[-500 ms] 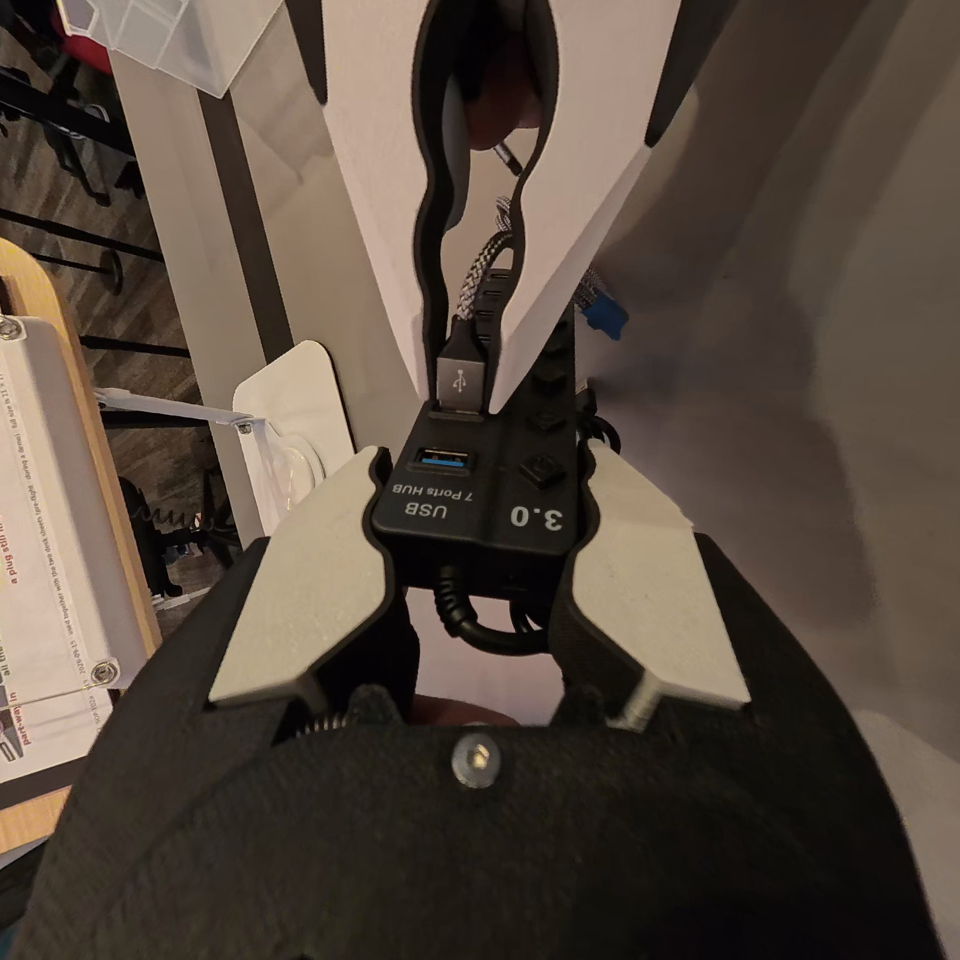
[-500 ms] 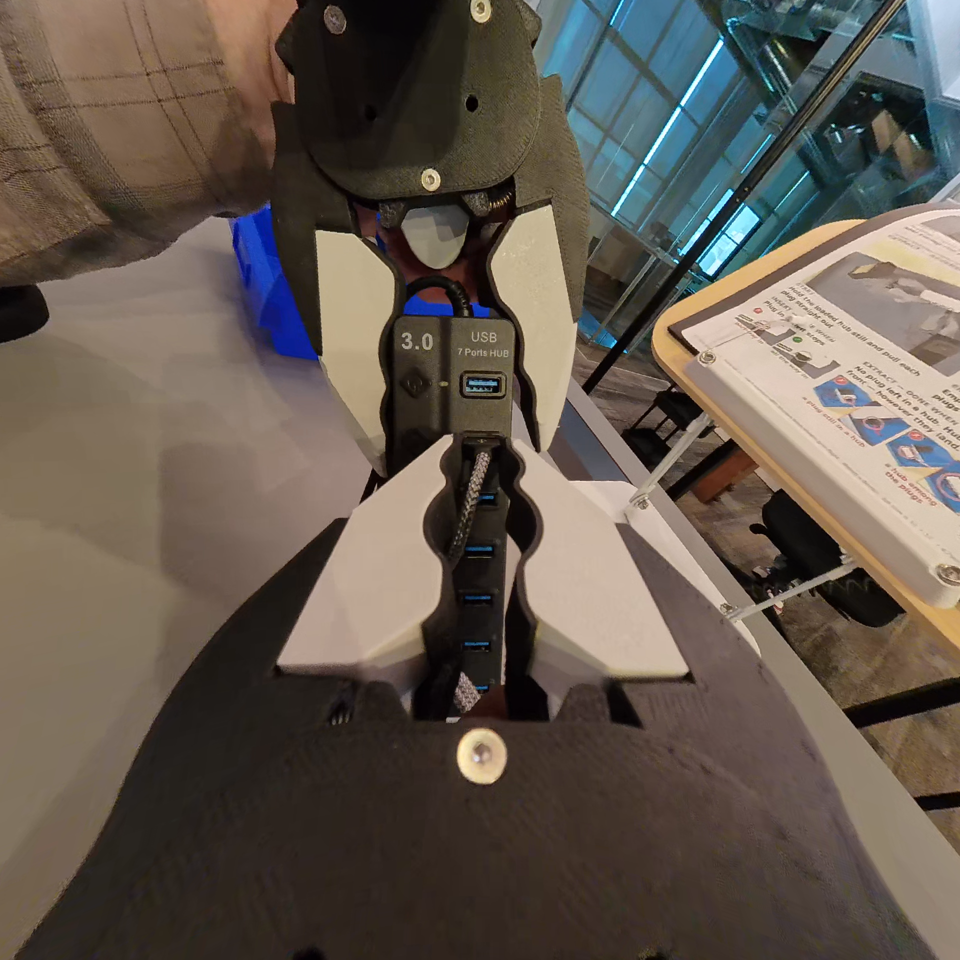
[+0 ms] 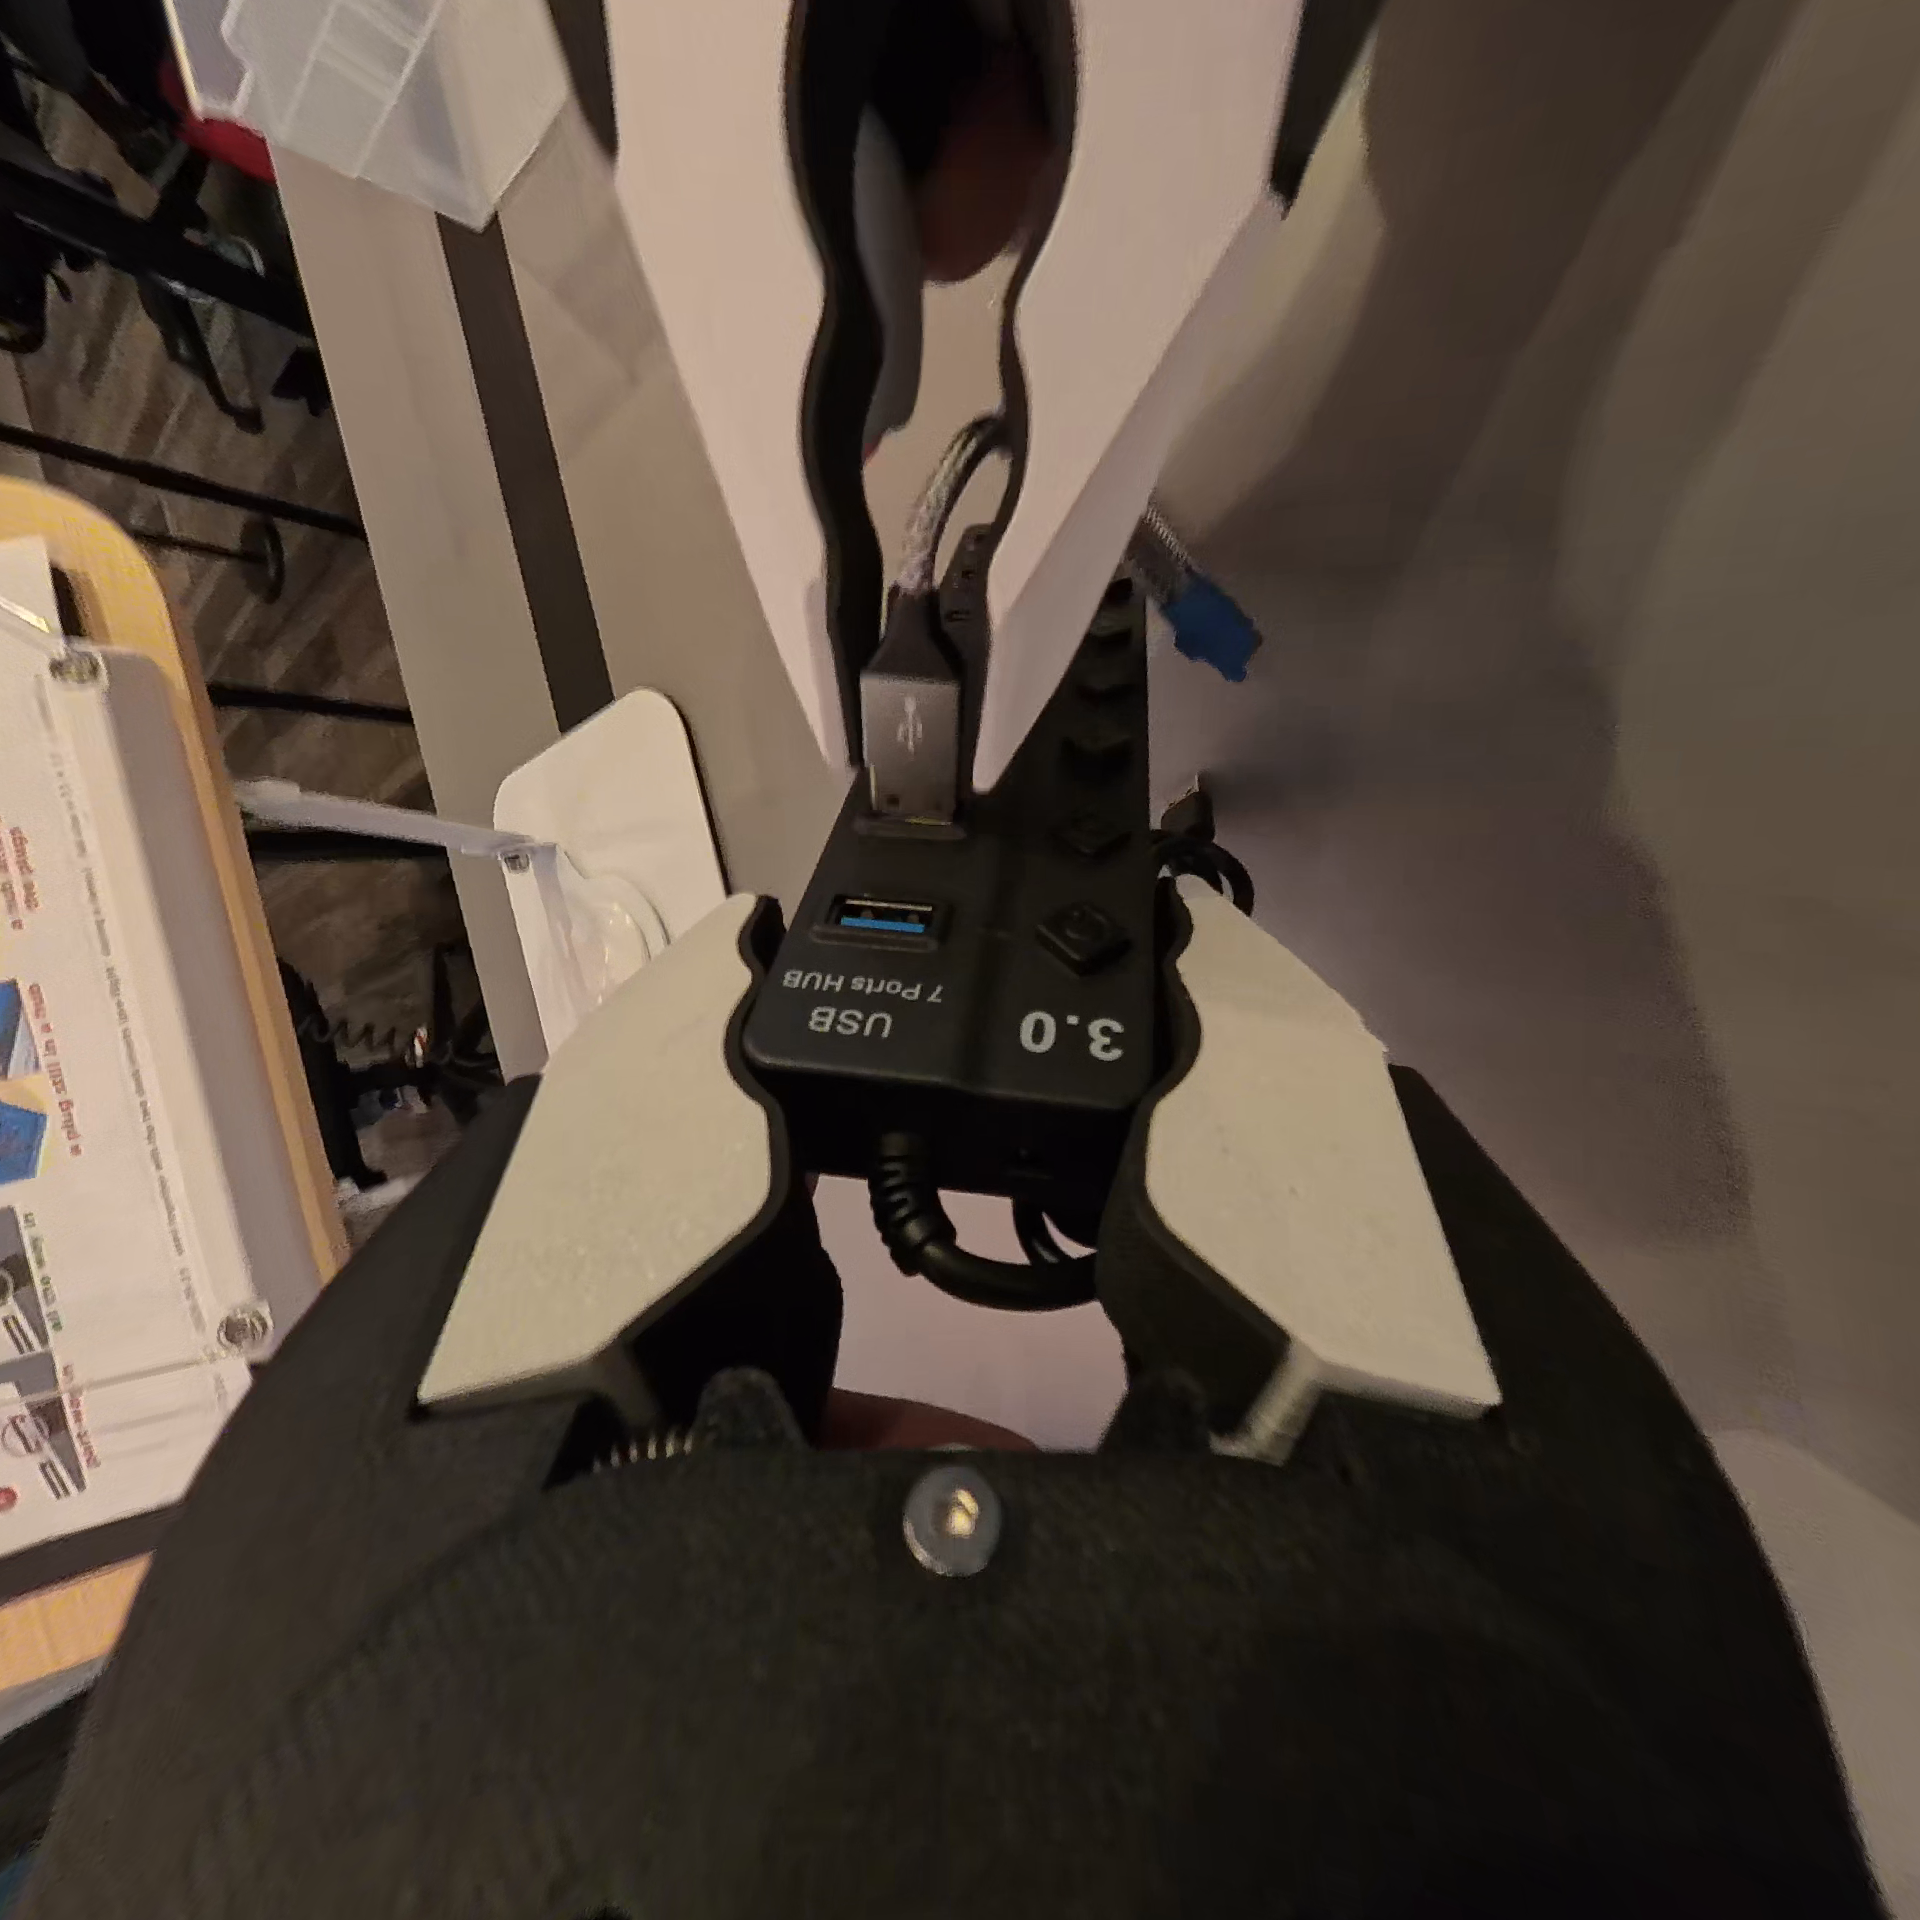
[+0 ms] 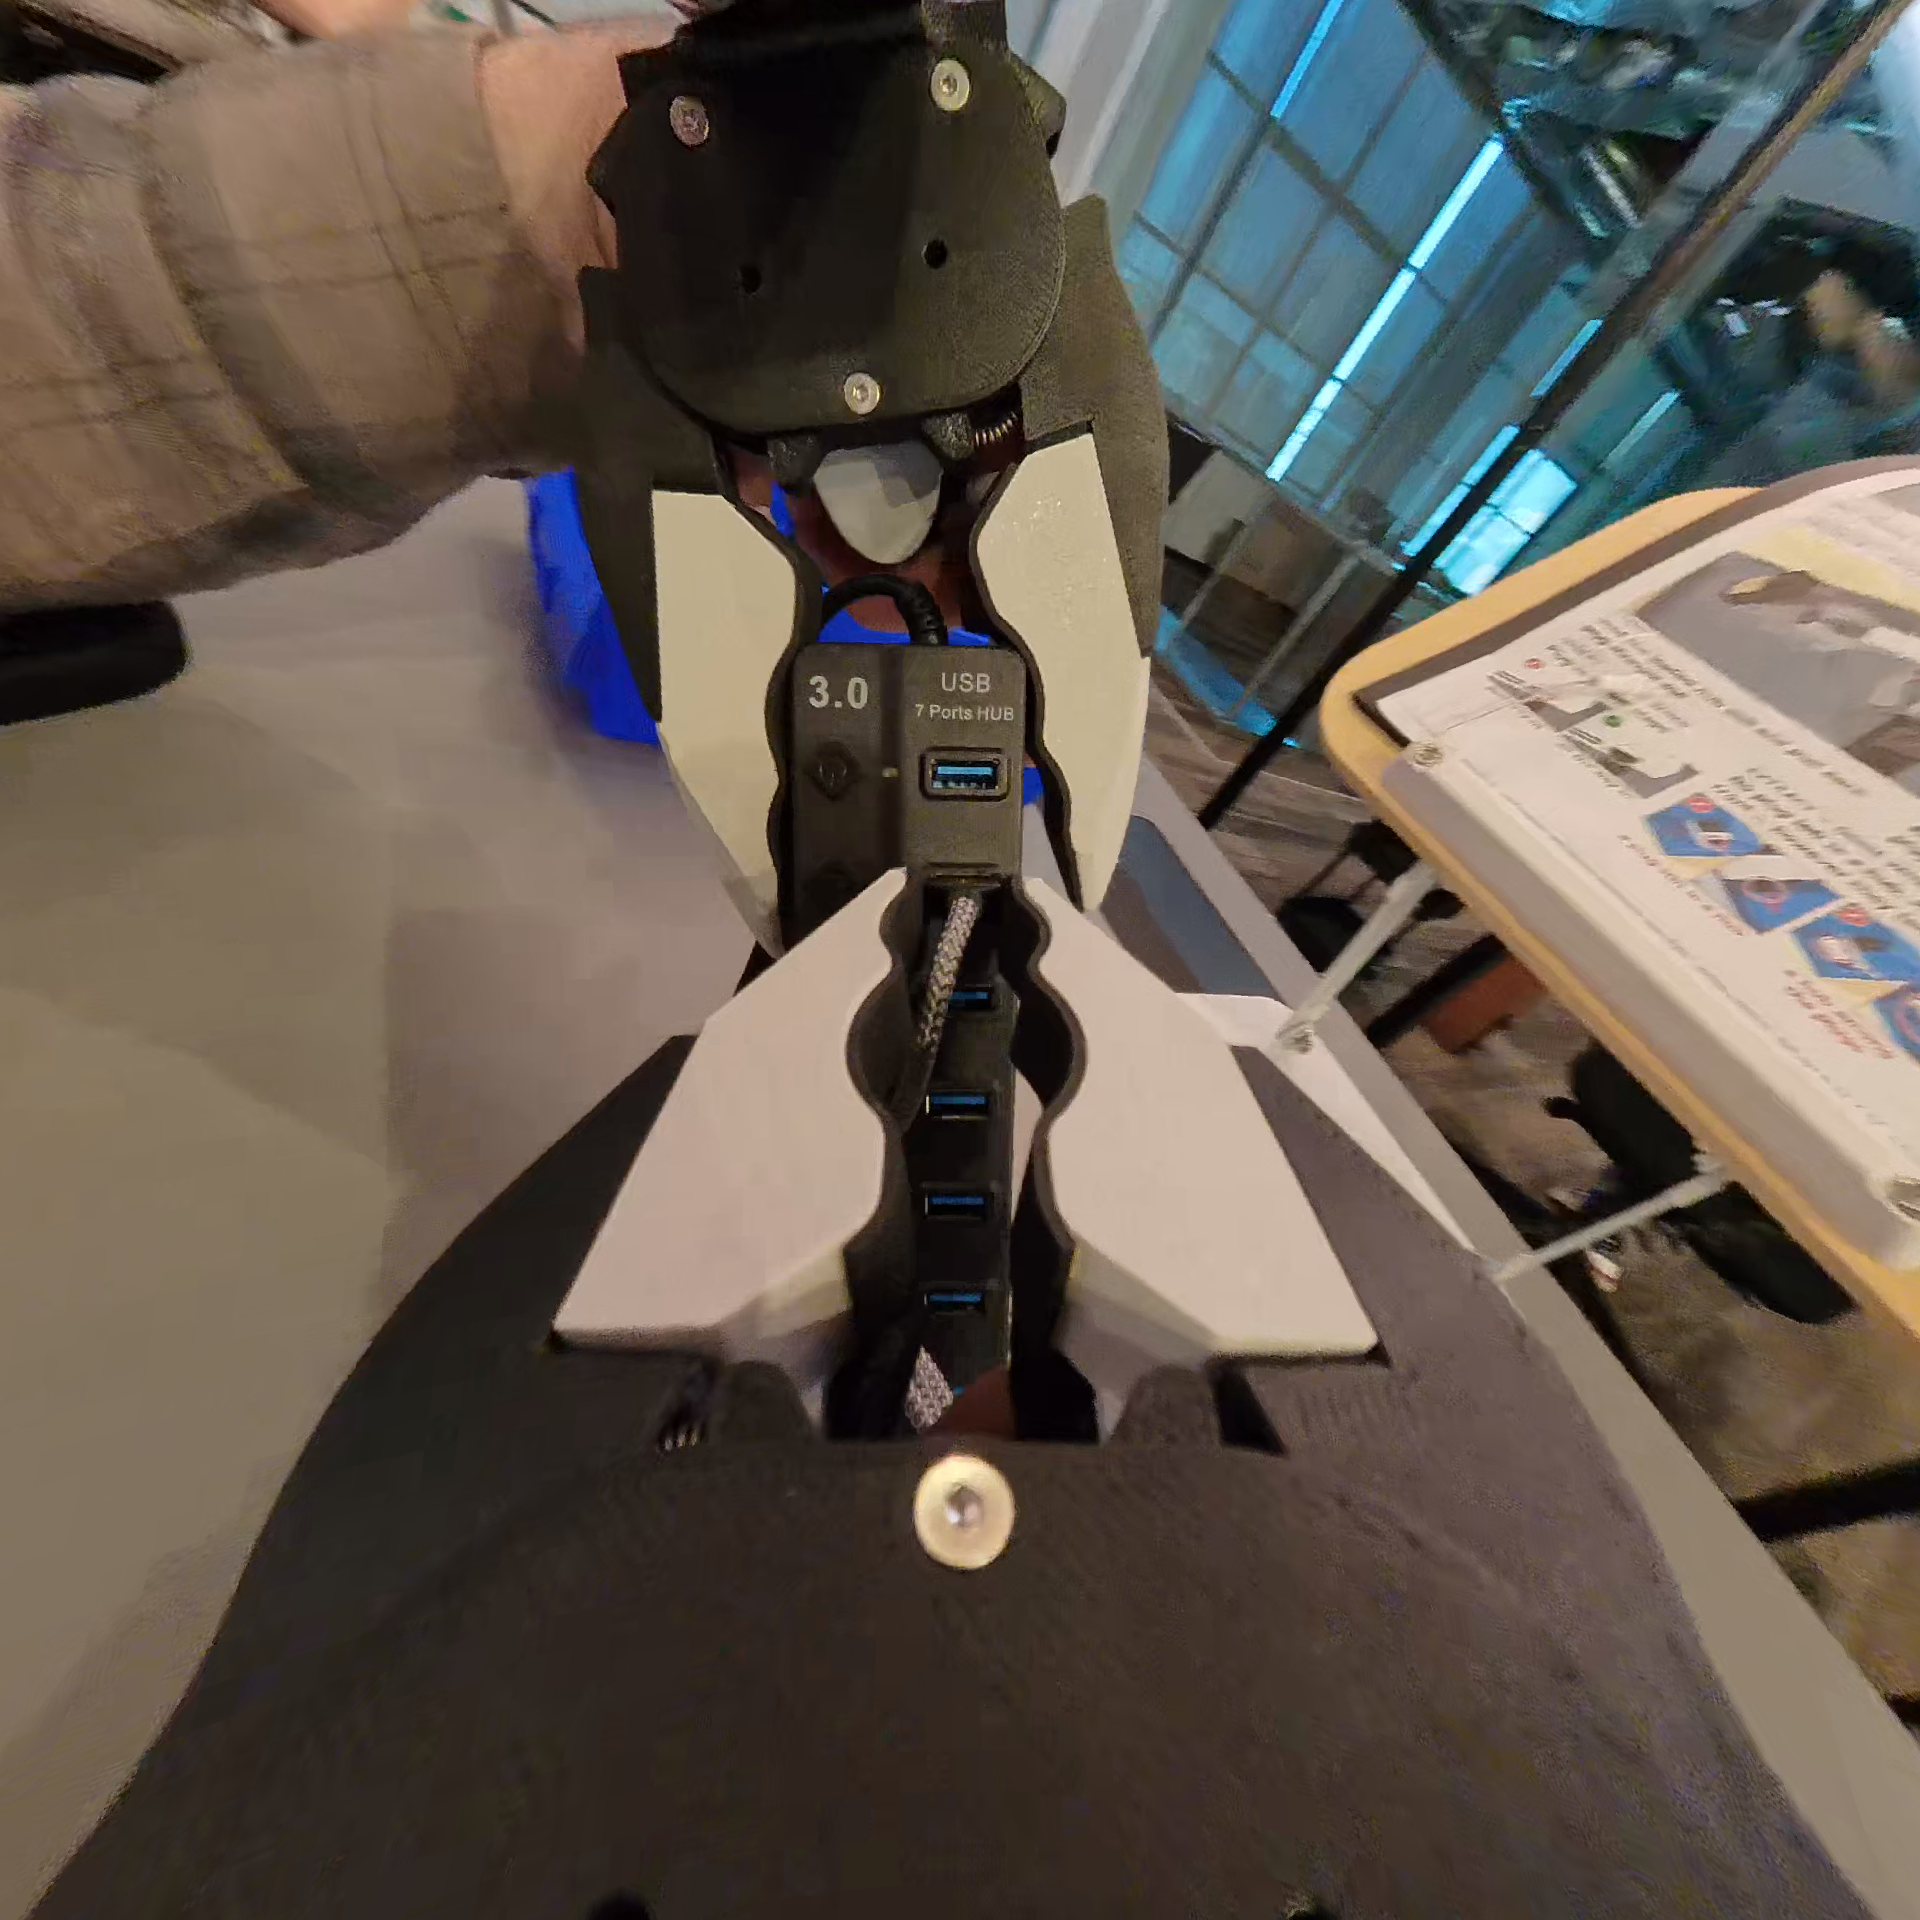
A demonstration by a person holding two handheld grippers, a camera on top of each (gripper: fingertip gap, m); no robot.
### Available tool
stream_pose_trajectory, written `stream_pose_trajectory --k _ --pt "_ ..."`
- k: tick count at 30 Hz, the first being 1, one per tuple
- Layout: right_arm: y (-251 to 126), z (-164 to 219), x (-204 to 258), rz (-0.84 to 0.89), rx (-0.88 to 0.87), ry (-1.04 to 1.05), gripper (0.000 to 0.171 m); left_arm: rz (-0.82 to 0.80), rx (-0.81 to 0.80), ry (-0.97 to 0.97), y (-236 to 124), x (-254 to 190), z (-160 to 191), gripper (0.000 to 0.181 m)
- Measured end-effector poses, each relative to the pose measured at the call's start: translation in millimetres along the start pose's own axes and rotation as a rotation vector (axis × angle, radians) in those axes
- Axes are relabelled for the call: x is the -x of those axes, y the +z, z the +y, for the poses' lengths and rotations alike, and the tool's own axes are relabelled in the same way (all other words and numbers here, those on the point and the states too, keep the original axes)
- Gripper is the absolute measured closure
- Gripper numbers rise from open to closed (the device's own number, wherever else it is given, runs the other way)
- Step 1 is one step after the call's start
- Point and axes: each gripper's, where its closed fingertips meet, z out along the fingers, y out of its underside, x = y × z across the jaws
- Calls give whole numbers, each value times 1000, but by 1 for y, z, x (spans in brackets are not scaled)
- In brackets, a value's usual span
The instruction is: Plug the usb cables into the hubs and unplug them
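Observation:
A black USB hub (image 3: pixel 956 1023) is clamped at its cable end between the fingers of my left gripper (image 3: pixel 971 935), which is shut on it. My right gripper (image 3: pixel 920 769) comes down from above, shut on a silver USB plug (image 3: pixel 912 717) with a braided cable (image 3: pixel 935 509). The plug stands over the hub's second port with its metal tip showing, partly out. The first port (image 3: pixel 881 920) is empty. In the right wrist view my right gripper (image 4: pixel 961 894) pinches the braided cable (image 4: pixel 951 961) at the hub (image 4: pixel 904 717). Beyond it the left gripper (image 4: pixel 914 831) holds the hub.
The grey table (image 4: pixel 260 935) lies below. A blue bin (image 4: pixel 582 613) sits behind the left gripper, and a blue-ended cable (image 3: pixel 1205 623) lies on the table. An instruction board (image 4: pixel 1714 831) stands on a wooden side table, off the table edge. A clear plastic box (image 3: pixel 395 94) is at the far left. My left and right fingertips are right by each other.
The plug has risen in the second port: its metal tip now shows above the hub. Both grippers keep their hold.

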Motion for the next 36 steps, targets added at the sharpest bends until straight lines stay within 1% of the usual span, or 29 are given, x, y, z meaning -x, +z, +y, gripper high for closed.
stream_pose_trajectory --k 2,3,5,8,11,14,20,23,27,32,36 --pt "-5 -6 -9 61 -11 5 160 -8 64 -23 2 3 20 113" --pt "-7 -9 -12 55 -21 16 160 -15 38 -39 1 5 22 113" --pt "-8 -10 -17 54 -27 24 160 -14 -33 -38 -4 6 10 113" --pt "-7 -8 -16 35 -30 34 161 -14 -41 -27 -5 5 4 114" --pt "-7 -9 -13 14 -24 30 161 -25 12 -30 -1 7 15 114" --pt "-10 -13 -15 -1 -29 28 160 -23 -13 -27 -3 6 8 114" --pt "-21 -19 -37 0 -11 61 160 -37 -23 -25 -8 8 5 114" --pt "-31 -19 -57 13 5 99 160 -35 -37 -22 -9 7 3 114" --pt "-60 -28 -98 63 10 147 160 -36 -44 -23 -11 8 1 114" --pt "-122 -41 -174 211 1 209 160 -25 -50 -17 -8 6 -1 114" --pt "-174 -37 -225 326 51 214 161 -18 -53 -20 -6 5 0 114"
